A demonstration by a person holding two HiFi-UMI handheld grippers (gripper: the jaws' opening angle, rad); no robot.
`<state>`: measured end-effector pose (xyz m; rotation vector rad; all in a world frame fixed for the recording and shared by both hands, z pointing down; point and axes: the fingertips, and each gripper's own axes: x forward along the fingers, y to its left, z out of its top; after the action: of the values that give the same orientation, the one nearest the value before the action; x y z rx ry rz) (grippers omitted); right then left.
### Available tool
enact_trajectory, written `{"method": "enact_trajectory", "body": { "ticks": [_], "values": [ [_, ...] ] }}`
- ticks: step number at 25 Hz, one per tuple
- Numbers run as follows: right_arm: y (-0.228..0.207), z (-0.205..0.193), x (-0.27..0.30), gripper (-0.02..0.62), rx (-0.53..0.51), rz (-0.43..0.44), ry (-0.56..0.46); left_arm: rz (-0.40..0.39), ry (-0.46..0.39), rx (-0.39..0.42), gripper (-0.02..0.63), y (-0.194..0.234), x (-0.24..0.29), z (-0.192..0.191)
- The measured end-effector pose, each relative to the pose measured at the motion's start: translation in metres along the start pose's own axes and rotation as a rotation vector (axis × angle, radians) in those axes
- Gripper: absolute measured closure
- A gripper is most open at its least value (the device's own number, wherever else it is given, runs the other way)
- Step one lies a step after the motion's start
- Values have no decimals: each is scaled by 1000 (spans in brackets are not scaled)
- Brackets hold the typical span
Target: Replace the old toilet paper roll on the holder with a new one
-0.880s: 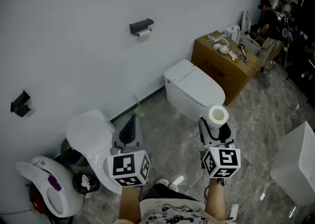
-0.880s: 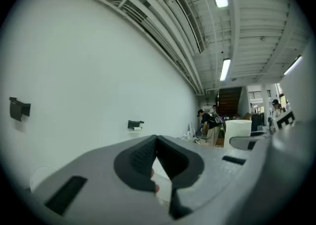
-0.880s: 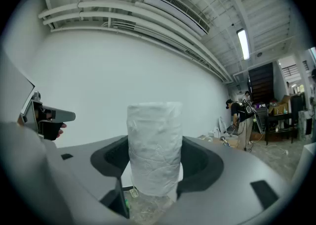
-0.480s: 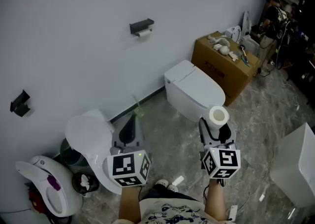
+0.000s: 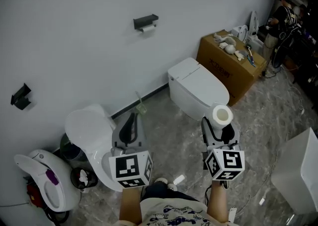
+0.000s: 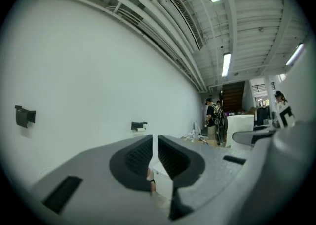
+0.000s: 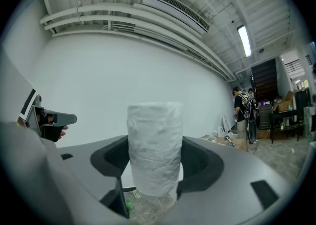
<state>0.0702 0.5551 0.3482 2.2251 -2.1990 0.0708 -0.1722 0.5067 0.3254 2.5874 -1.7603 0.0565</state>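
We hold both tongs out in front of us. Our right tongs stand wide, clamped on the new roll, which sits upright between the pads with its core hole facing up. Our left tongs are closed to a thin slit with nothing between them. The holder is a black bracket on the white wall, well apart from both tongs. The old roll sits just under it. A white toilet stands on the floor between the holder and the new roll.
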Motion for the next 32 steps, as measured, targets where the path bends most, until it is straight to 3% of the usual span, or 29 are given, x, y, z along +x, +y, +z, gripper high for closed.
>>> {"method": "enact_trajectory", "body": {
  "ticks": [5,11,18,32],
  "values": [
    [-7,-3,-2,290,2,8,7,7,47,16,529,-5,-1,-10],
    [-14,-9,14,290,15,19,22,16,61,-1,364,-4,12,-16],
    [-17,-8,59,290,9,25,21,19,43,-17,341,13,53,-14],
    [-13,13,207,290,-19,-12,1,-10,20,-28,342,75,202,0]
  ]
}}
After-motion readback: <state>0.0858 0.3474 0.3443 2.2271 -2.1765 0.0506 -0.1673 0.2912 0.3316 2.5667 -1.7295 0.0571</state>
